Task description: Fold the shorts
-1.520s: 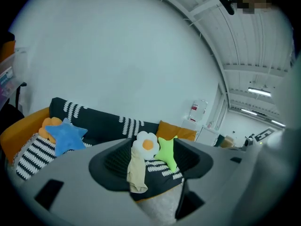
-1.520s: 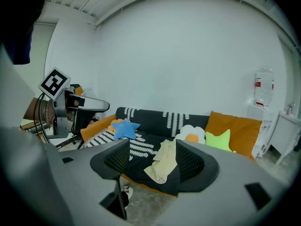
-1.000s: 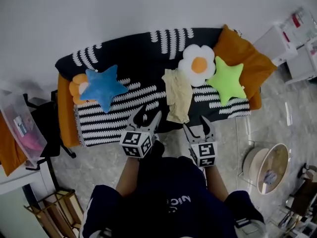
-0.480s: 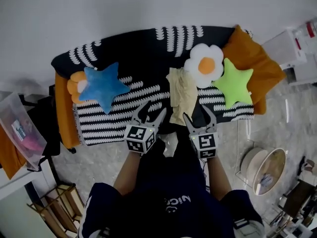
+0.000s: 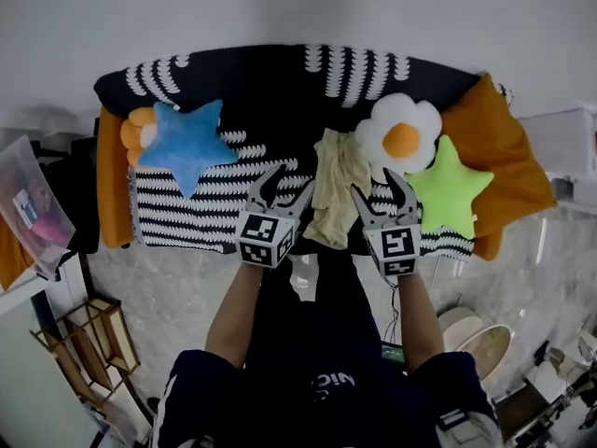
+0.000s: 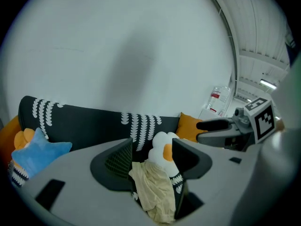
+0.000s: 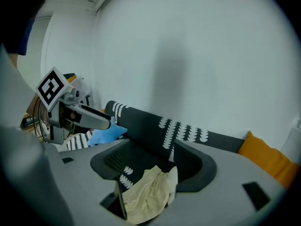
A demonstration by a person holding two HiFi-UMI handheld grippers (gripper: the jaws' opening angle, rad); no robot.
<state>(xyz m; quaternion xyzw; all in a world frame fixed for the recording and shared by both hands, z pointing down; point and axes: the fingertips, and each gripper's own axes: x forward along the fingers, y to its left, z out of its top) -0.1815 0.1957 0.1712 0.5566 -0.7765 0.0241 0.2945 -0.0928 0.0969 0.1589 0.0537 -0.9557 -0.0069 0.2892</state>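
Holds both wide and empty: left tool (image 5: 287, 183) just left of the crumpled pale-yellow fabric shorts (image 5: 338, 187), right tool (image 5: 378, 189) just right, gripping nothing. Leaves shorts bunched on the seat of the black sofa with white scallop stripes (image 5: 280, 82), near the white-and-orange flower cushion (image 5: 401, 133). No fold begun; grasping, spreading and folding all left. Versus a second ago: now flanks the shorts instead of hanging short of the sofa edge.

orange plush (image 5: 136, 131) mostly hidden behind blue star (image 5: 188, 144)
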